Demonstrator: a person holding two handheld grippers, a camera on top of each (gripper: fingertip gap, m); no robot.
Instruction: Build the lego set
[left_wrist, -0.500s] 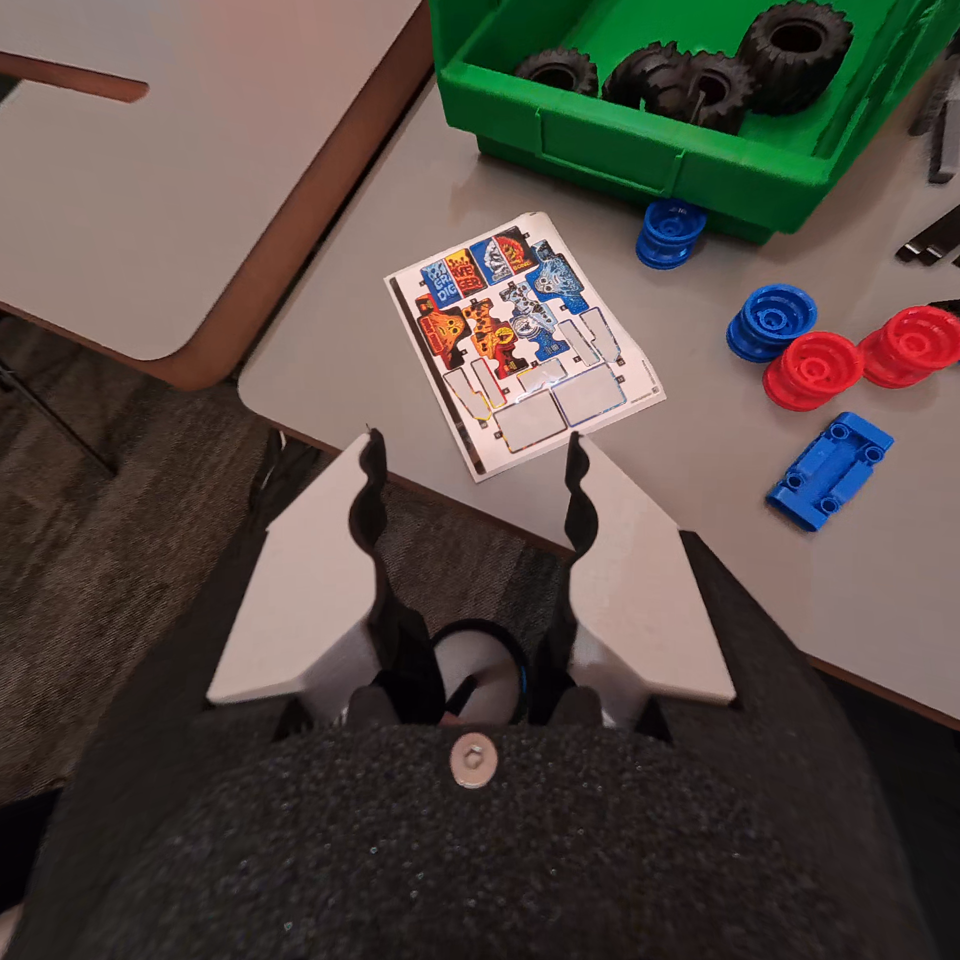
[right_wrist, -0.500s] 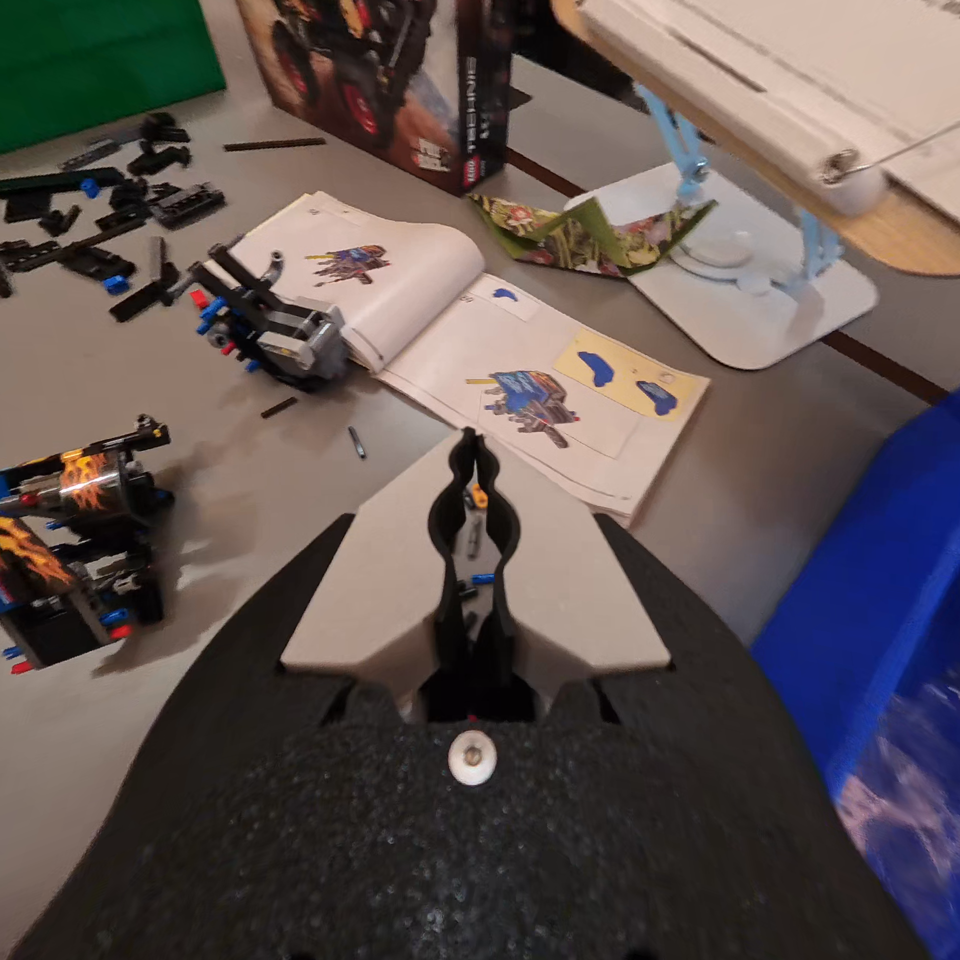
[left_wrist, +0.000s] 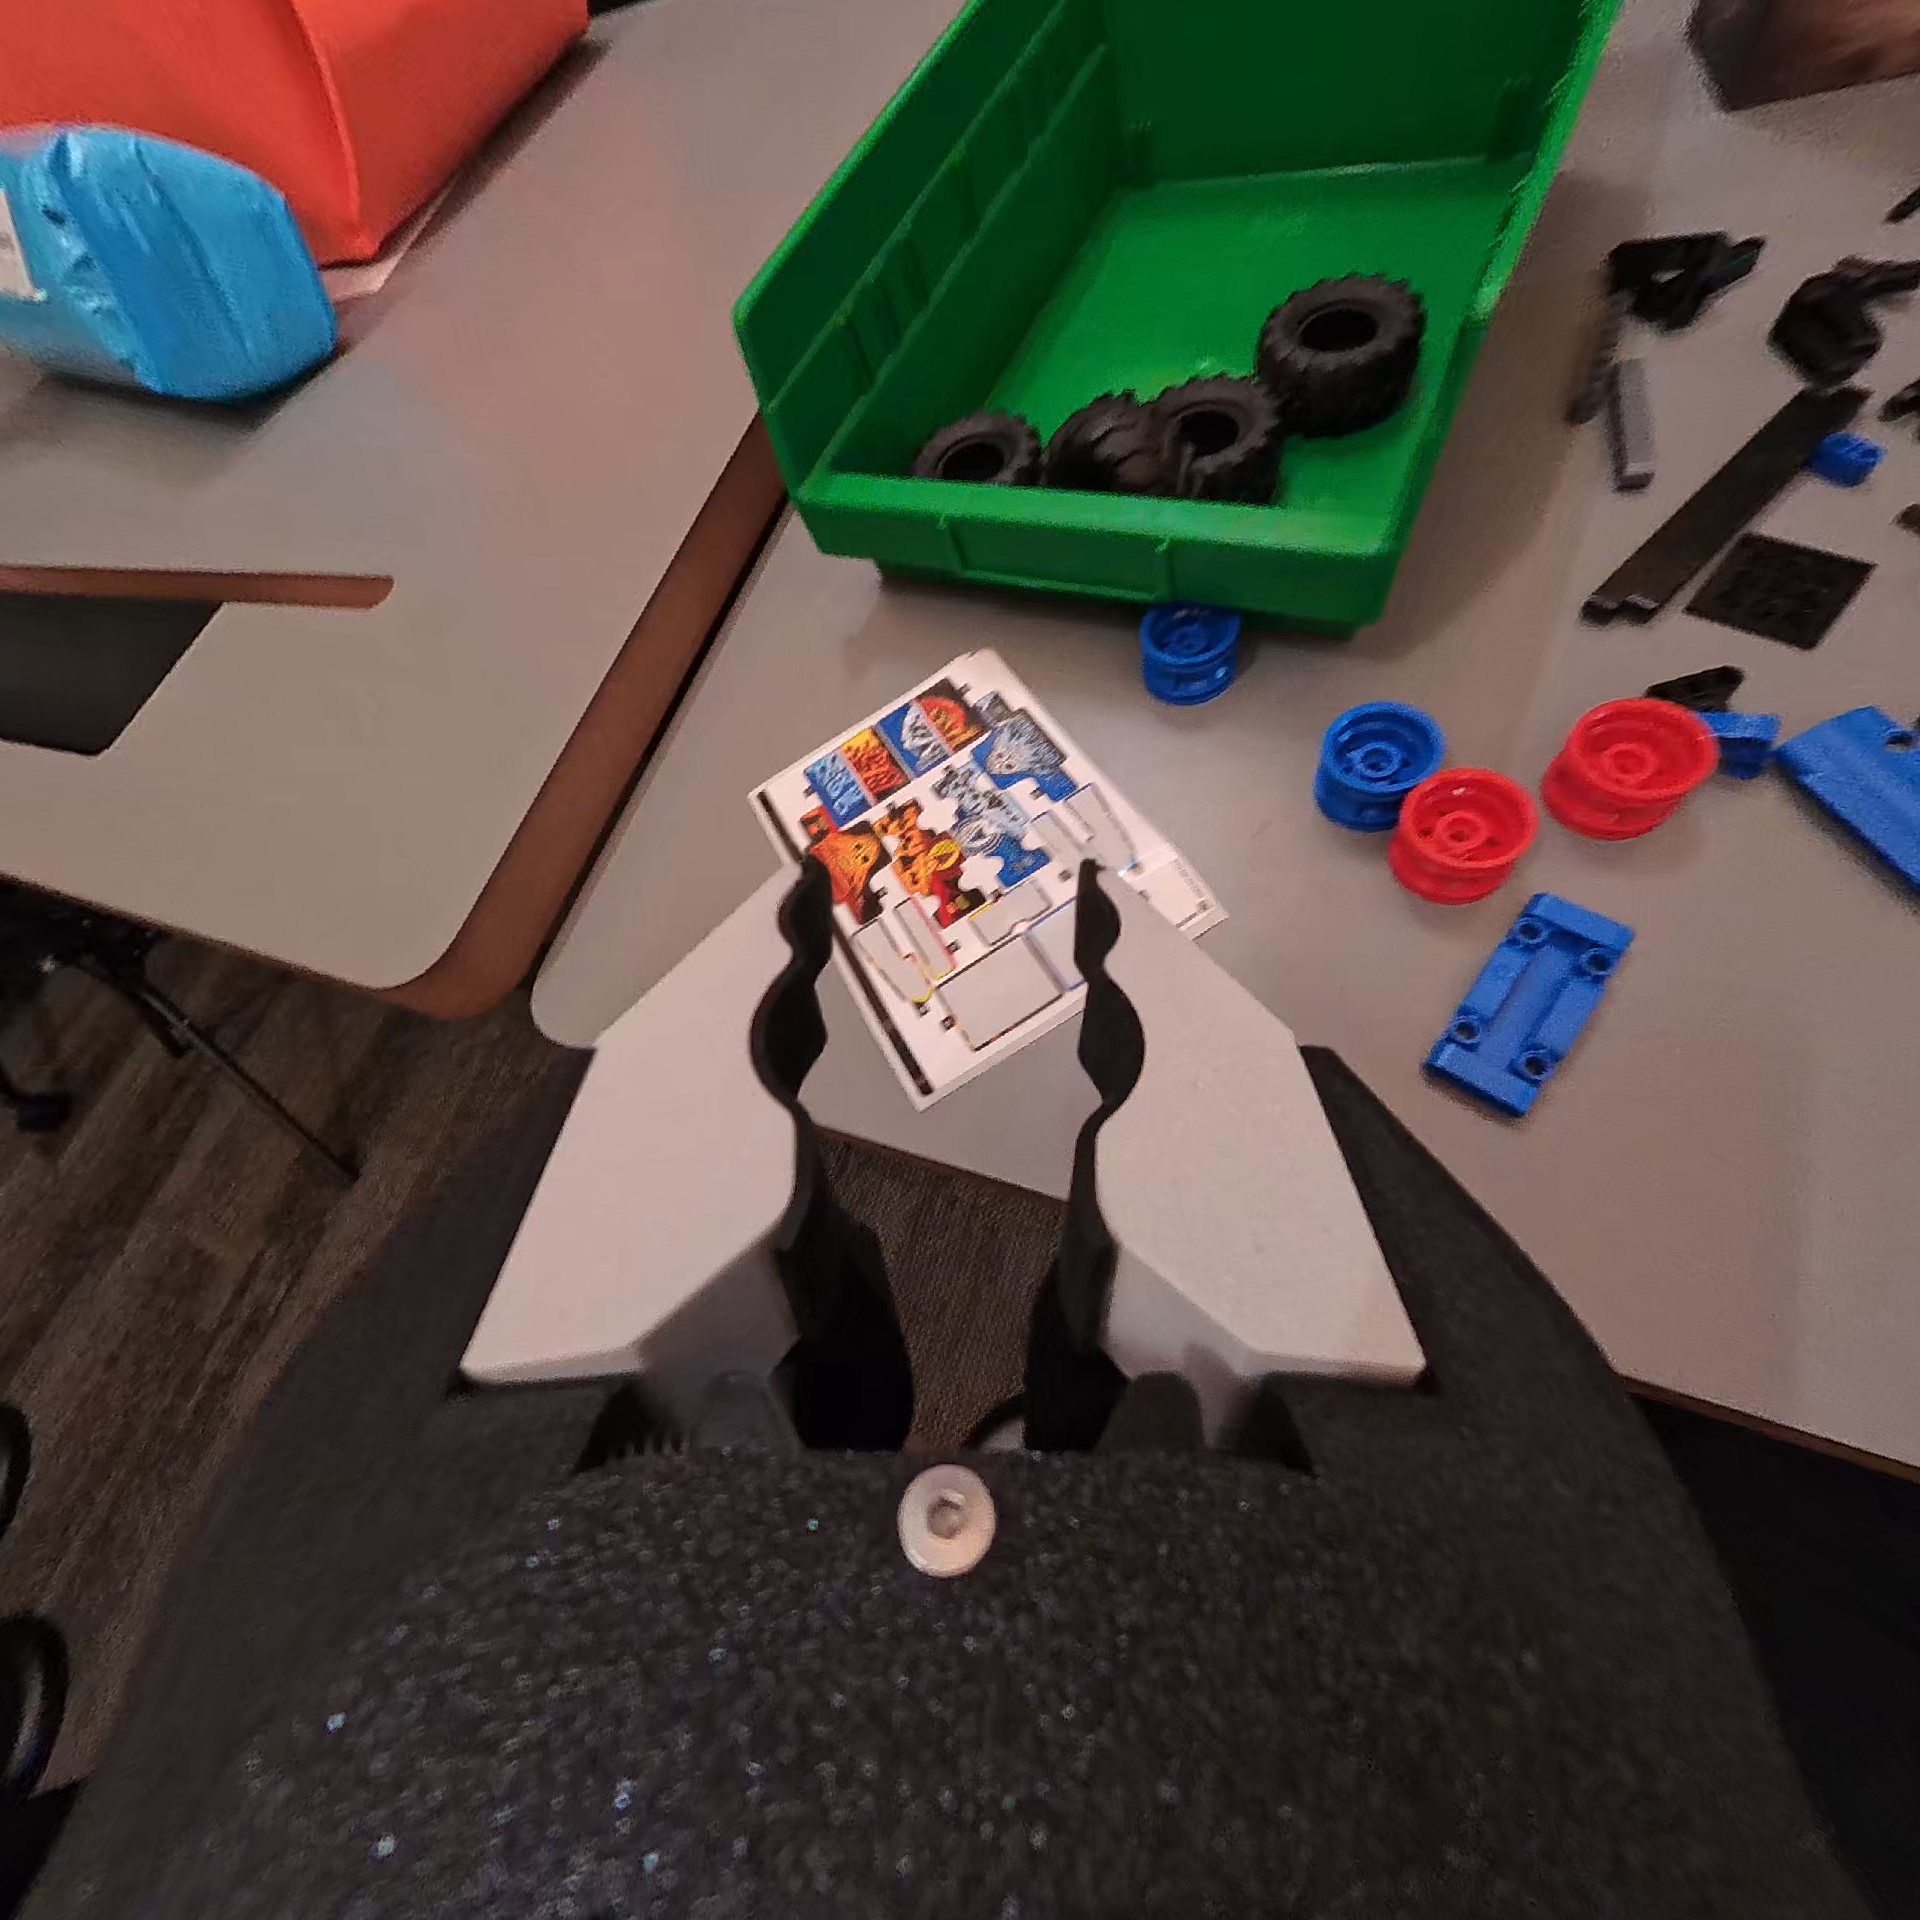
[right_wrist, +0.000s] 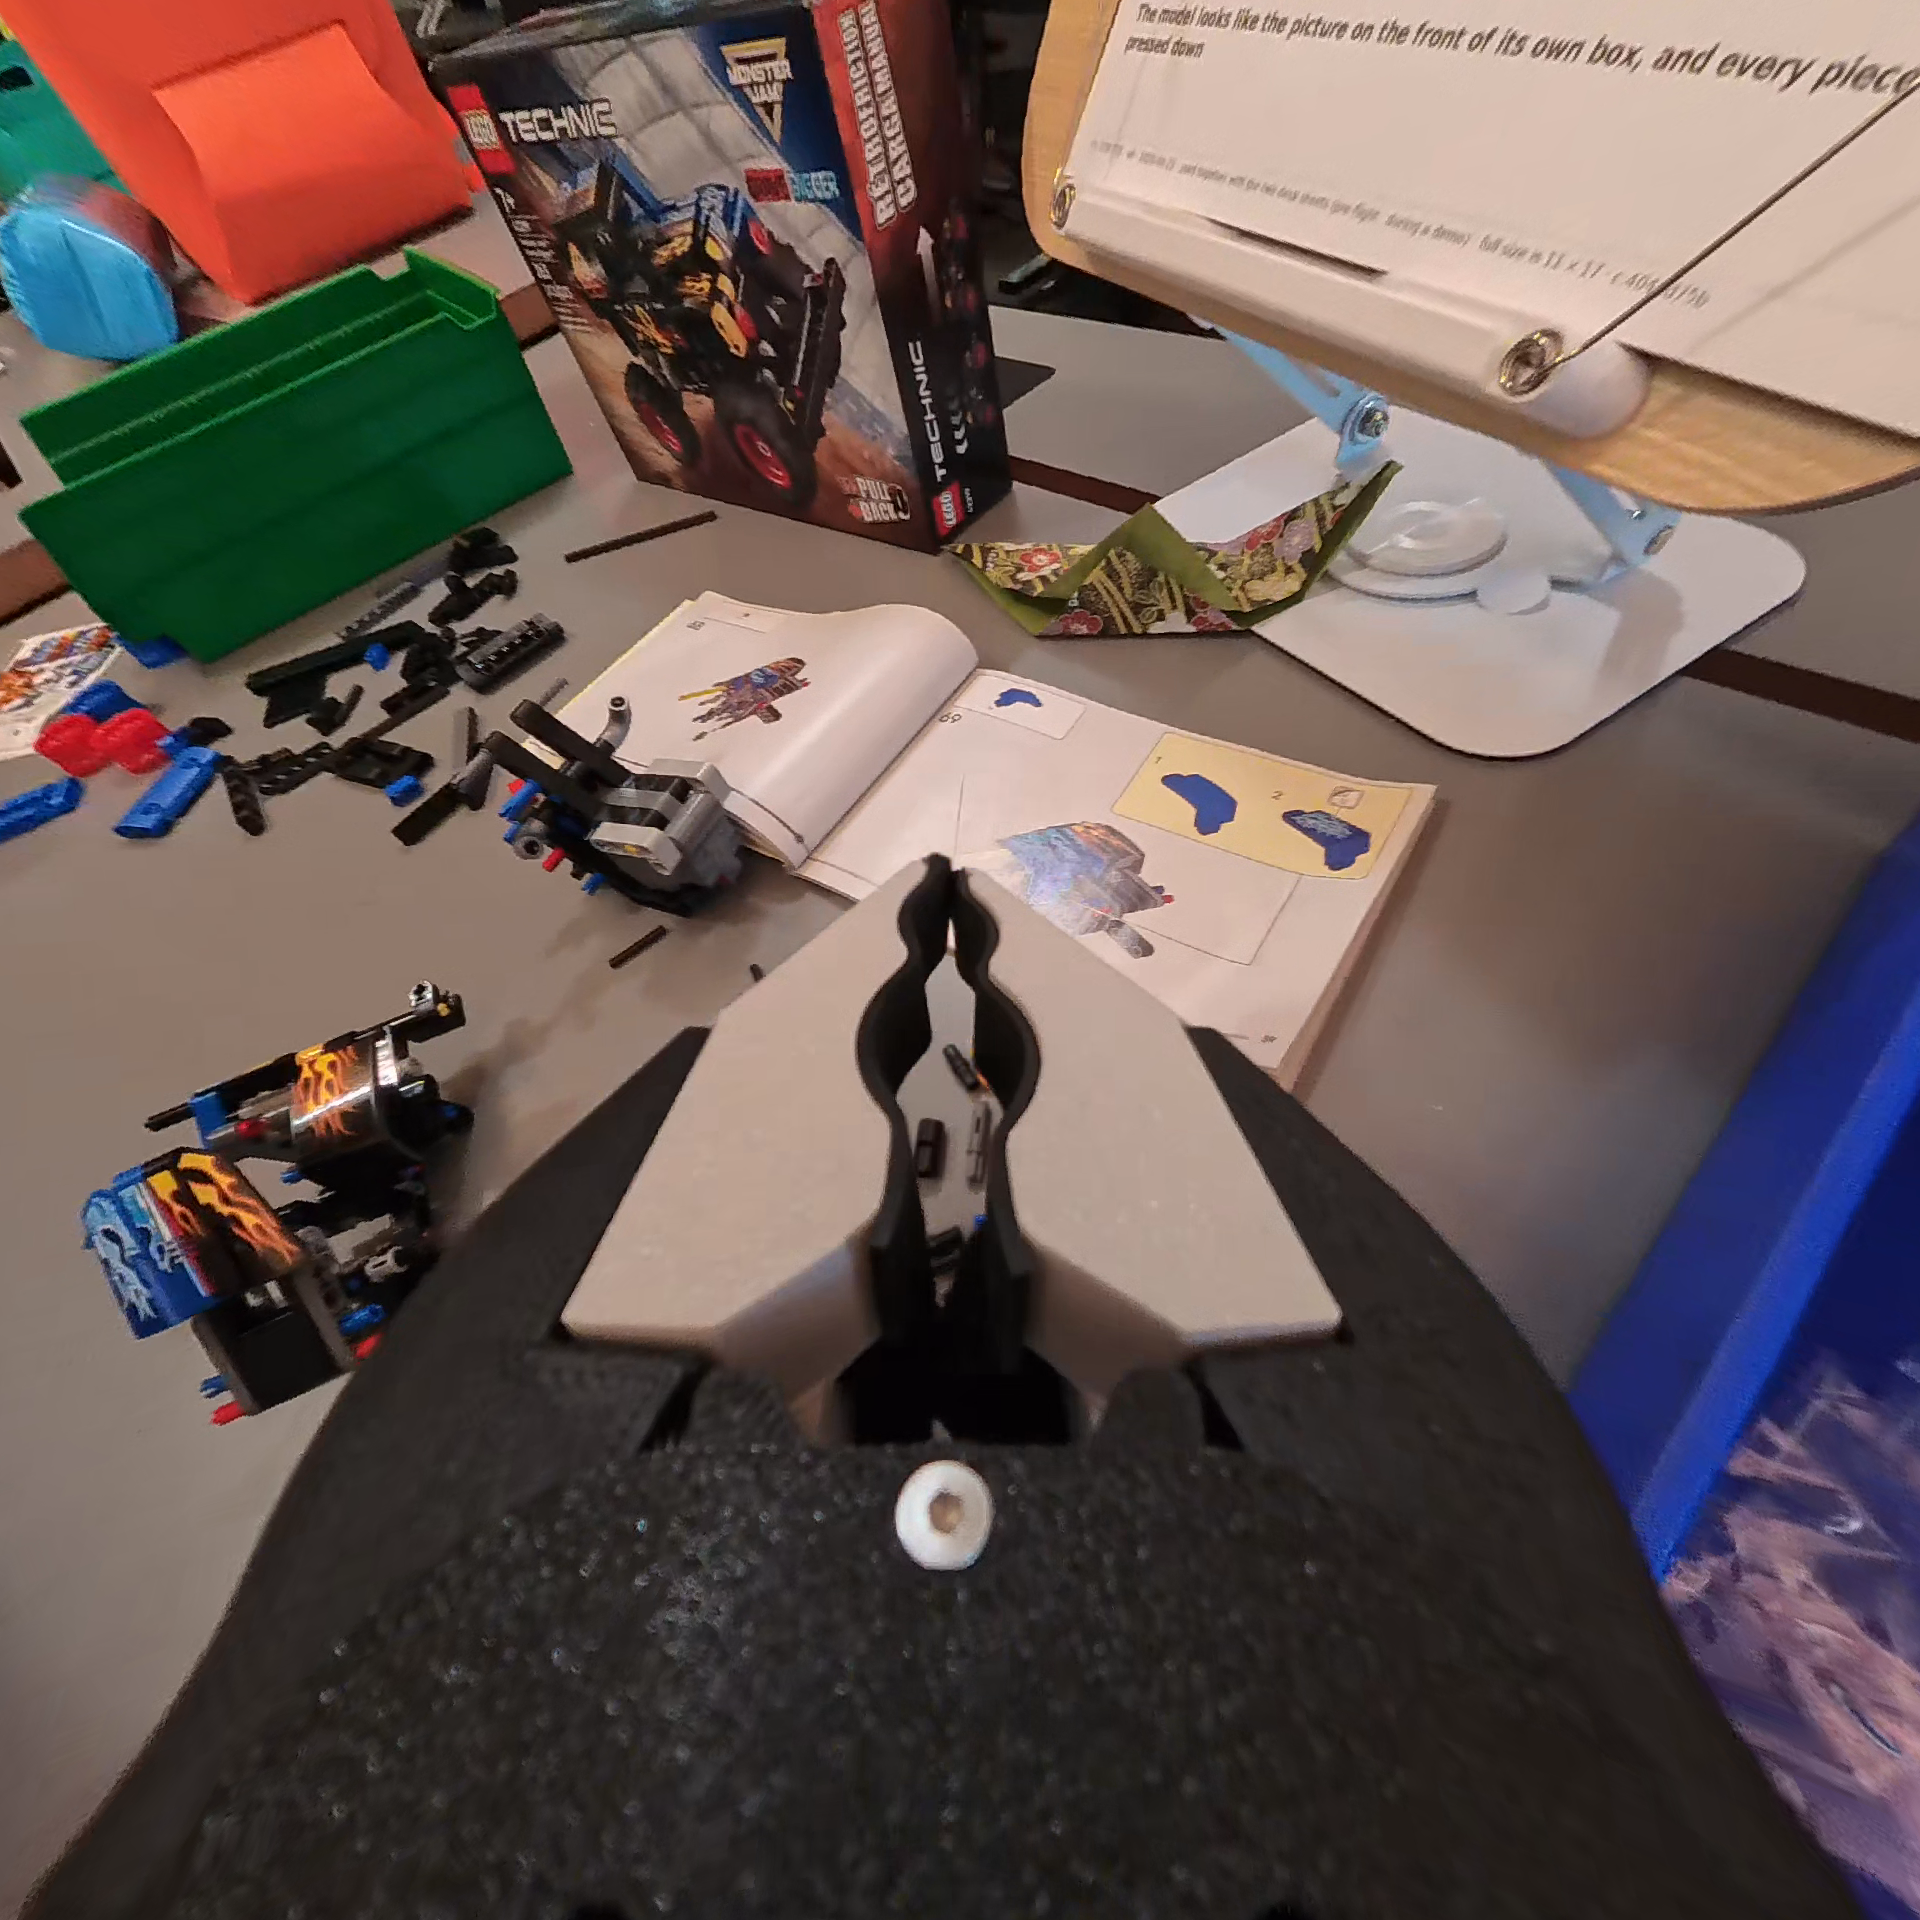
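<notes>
Lego parts lie spread over the grey bench (left_wrist: 1558, 1247), none of them in either claw. Largest ahead of the left claw (left_wrist: 945, 883) is the green bin (left_wrist: 1091, 540), beyond its tips and a little right, holding four black tyres (left_wrist: 1340, 358). Directly under the left claw's tips lies the sticker sheet (left_wrist: 987, 821); its jaws stand wide apart and hold nothing. To its right sit two blue wheel hubs (left_wrist: 1377, 764) and two red wheel hubs (left_wrist: 1463, 847), with a flat blue plate (left_wrist: 1527, 1003) nearer.

Ahead of the right claw (right_wrist: 951, 878) stands the set's box (right_wrist: 748, 281), far beyond its tips and to the left. The open instruction booklet (right_wrist: 1039, 769) lies just past the tips. Left of the booklet, touching its page, is a grey and black sub-assembly (right_wrist: 634, 821); nearer and farther left sits a flame-printed body section (right_wrist: 270, 1195). The right claw's tips are pressed together with nothing between them. Small black pins (right_wrist: 930, 1138) show on the bench beneath its fingers.
</notes>
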